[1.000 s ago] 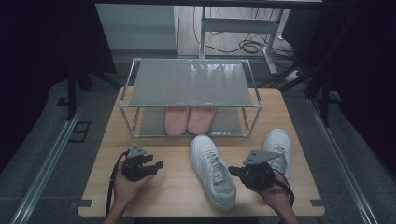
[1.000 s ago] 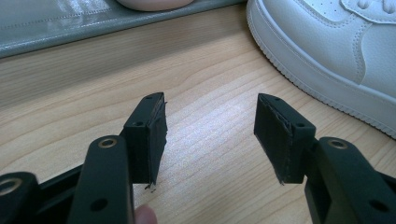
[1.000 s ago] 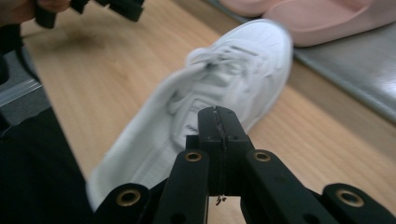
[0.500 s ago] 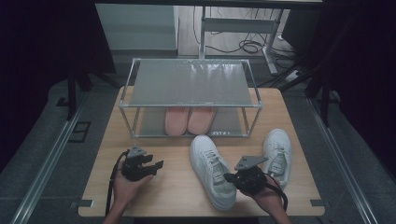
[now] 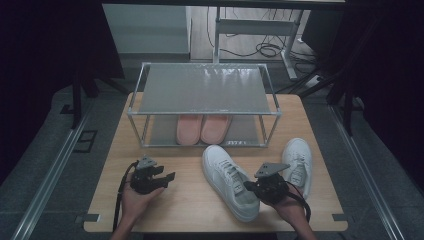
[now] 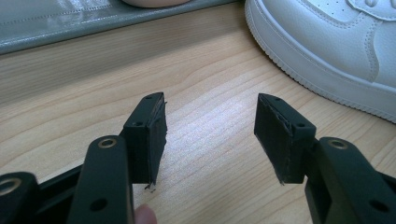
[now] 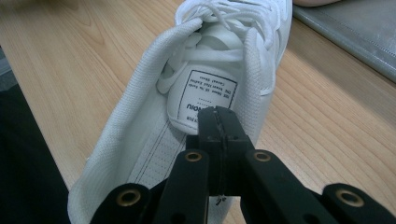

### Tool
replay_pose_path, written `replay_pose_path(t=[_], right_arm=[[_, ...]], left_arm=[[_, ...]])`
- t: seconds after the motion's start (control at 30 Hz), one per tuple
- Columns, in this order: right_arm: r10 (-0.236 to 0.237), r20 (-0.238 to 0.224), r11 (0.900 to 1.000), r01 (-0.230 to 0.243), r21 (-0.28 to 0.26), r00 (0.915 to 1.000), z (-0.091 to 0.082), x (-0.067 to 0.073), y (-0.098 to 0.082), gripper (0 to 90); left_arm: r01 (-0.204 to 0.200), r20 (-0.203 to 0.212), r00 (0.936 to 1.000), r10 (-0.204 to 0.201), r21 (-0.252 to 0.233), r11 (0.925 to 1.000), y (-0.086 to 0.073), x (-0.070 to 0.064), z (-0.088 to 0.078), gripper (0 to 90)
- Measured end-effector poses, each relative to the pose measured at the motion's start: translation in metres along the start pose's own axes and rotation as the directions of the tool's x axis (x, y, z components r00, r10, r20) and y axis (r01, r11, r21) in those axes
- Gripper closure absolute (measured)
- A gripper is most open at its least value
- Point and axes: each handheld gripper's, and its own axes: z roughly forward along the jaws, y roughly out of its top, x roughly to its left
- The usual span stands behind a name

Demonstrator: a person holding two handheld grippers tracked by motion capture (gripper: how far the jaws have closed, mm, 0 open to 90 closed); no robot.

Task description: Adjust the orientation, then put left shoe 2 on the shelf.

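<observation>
Right claw point(image 5: 252, 186) has slid left to the near sneaker's point(image 5: 230, 180) heel, jaws together, gripping nothing; left claw point(image 5: 167, 177) waits agape, both sneakers unshelved.

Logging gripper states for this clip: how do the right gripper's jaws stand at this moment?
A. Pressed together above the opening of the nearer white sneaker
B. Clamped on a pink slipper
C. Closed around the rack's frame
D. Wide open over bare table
A: in the right gripper view the right gripper has its jaws pressed together with no gap, poised over the insole of the white sneaker.
</observation>
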Motion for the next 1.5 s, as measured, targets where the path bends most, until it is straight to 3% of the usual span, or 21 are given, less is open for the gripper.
replay_pose_path(t=[0.33, 0.47, 0.6, 0.83, 0.97, 1.1, 1.5], right_arm=[[0.003, -0.005, 1.000, -0.004, -0.003, 1.0000, -0.001, -0.003, -0.001, 89.9], [-0.001, -0.028, 0.999, -0.001, -0.040, 0.9996, -0.008, -0.002, 0.001, 89.9], [0.004, -0.018, 0.997, -0.005, -0.071, 0.9998, -0.019, -0.005, 0.002, 89.5], [0.020, -0.003, 0.996, -0.021, -0.091, 0.9998, -0.029, -0.011, 0.002, 70.6], [0.034, 0.008, 0.996, -0.033, -0.082, 0.9994, -0.029, -0.014, 0.003, 60.3], [0.045, 0.016, 0.997, -0.044, -0.059, 0.9988, -0.024, -0.015, 0.005, 55.6], [0.055, 0.033, 0.998, -0.056, 0.023, 0.9979, 0.000, -0.015, 0.013, 49.0]], left_arm=[[0.000, 0.000, 1.0000, 0.000, -0.001, 1.0000, 0.000, 0.000, 0.000, 44.2], [0.001, 0.000, 1.0000, -0.001, -0.002, 1.0000, 0.000, 0.000, 0.000, 44.2], [0.001, 0.001, 1.0000, -0.001, -0.004, 1.0000, 0.000, 0.000, -0.001, 44.1], [0.003, 0.001, 1.0000, -0.003, -0.003, 1.0000, 0.000, 0.000, -0.001, 43.8], [0.002, 0.002, 1.0000, -0.002, -0.005, 1.0000, 0.000, 0.000, -0.002, 43.7], [0.001, 0.004, 1.0000, -0.001, -0.004, 1.0000, 0.001, 0.000, -0.001, 43.7], [0.001, 0.006, 1.0000, -0.001, -0.001, 1.0000, 0.000, 0.000, -0.001, 43.4]])
